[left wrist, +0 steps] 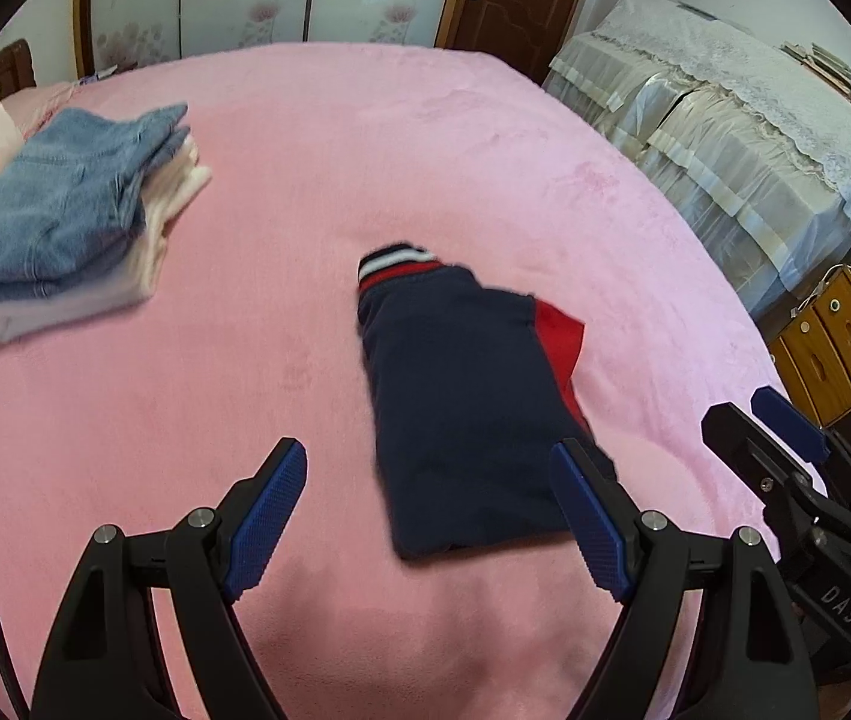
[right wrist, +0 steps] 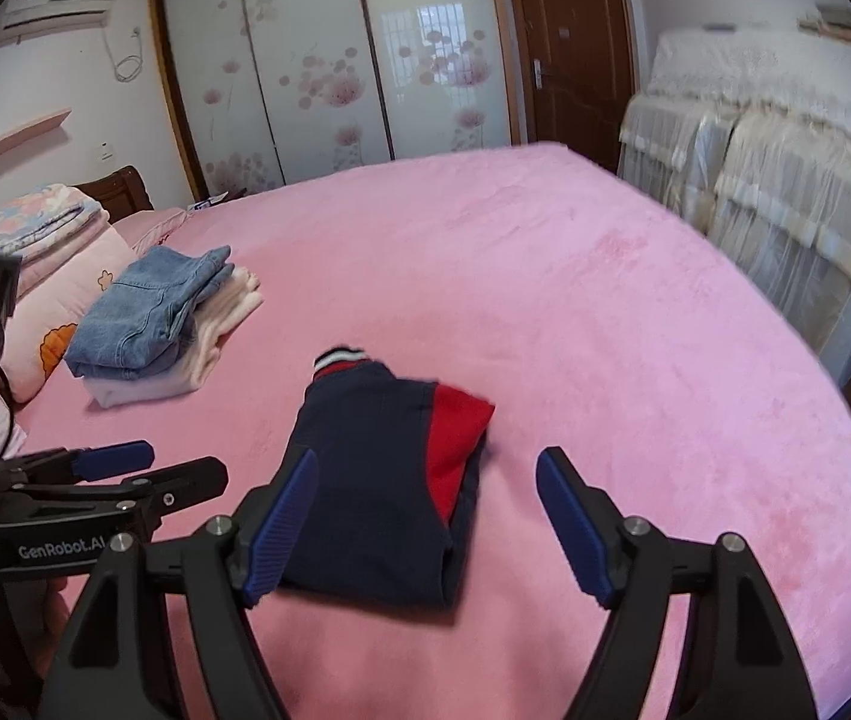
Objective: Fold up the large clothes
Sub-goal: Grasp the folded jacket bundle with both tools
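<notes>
A folded navy and red garment (left wrist: 461, 408) with a striped white, navy and red collar lies on the pink bed (left wrist: 365, 168). It also shows in the right wrist view (right wrist: 383, 480). My left gripper (left wrist: 431, 504) is open and empty, hovering just short of the garment's near edge. My right gripper (right wrist: 425, 516) is open and empty, above the garment's near end. The right gripper shows in the left wrist view (left wrist: 773, 426) at the right. The left gripper shows in the right wrist view (right wrist: 143, 468) at the left.
A stack of folded clothes, blue jeans (left wrist: 65, 204) on top of pale items, sits at the far left of the bed (right wrist: 545, 300). Pillows and a quilt (right wrist: 47, 228) lie beyond it. Covered furniture (left wrist: 725, 120) and a wooden cabinet (left wrist: 833, 348) stand to the right.
</notes>
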Tool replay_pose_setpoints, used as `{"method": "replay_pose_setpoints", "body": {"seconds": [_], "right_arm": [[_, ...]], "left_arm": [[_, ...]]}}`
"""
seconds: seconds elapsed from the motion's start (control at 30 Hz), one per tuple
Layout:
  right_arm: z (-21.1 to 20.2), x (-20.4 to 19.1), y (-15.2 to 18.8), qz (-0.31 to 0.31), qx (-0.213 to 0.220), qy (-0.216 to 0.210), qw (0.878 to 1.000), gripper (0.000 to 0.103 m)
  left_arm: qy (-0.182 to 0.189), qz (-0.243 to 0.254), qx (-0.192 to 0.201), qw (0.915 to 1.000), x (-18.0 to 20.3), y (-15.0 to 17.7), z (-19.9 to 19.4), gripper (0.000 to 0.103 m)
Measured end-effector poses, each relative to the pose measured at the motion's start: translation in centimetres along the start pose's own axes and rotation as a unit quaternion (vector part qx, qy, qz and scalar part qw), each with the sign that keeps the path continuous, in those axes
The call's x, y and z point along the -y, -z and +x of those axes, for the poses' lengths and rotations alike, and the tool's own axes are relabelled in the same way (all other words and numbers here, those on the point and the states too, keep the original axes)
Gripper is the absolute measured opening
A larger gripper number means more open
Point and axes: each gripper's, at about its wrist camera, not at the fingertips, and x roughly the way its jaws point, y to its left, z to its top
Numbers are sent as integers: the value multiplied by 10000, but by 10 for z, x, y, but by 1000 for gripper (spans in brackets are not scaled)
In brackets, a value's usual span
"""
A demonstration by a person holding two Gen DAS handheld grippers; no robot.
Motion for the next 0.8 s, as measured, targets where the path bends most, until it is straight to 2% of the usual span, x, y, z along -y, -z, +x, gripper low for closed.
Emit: {"method": "replay_pose_setpoints", "body": {"seconds": [0.17, 0.47, 0.8], "right_arm": [[22, 14, 16, 223, -340, -15, 9992, 76], [70, 30, 38, 620, -976, -544, 9918, 76], [117, 47, 46, 1209, -1428, -1130, 9758, 76]], "left_arm": [[211, -170, -349, 9990, -8, 10, 29, 82], [528, -359, -656, 9958, -15, 20, 73, 82], [1155, -900, -1000, 9842, -28, 24, 122, 78]]}}
